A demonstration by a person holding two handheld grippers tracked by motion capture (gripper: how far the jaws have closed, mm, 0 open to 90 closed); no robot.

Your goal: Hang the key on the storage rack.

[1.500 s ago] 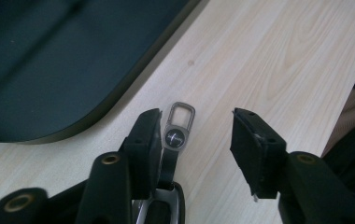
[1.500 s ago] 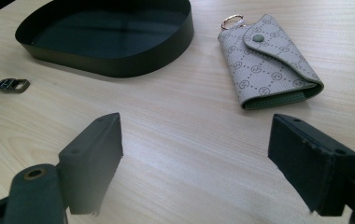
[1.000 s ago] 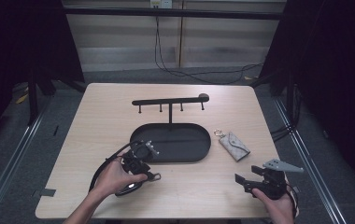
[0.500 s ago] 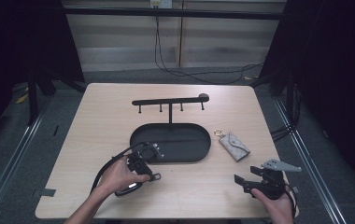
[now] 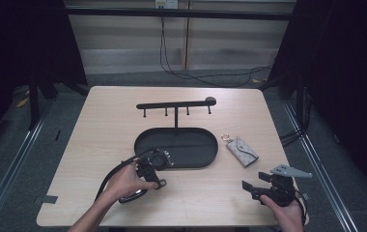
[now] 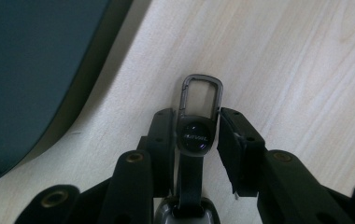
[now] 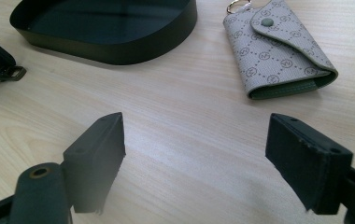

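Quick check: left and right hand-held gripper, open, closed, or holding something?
Left hand-held gripper: closed on the carabiner key clip.
Right hand-held gripper: open, empty, jaws wide apart above the table.

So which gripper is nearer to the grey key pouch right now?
Right. The right gripper sits at the table's near edge, just short of the key pouch. The left gripper is farther, by the oval tray's opposite end.

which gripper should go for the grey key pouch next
Right, probably. The right gripper is open, holds nothing, and the key pouch lies just ahead of its jaws. The left gripper is across the table, closed around a carabiner key fob.
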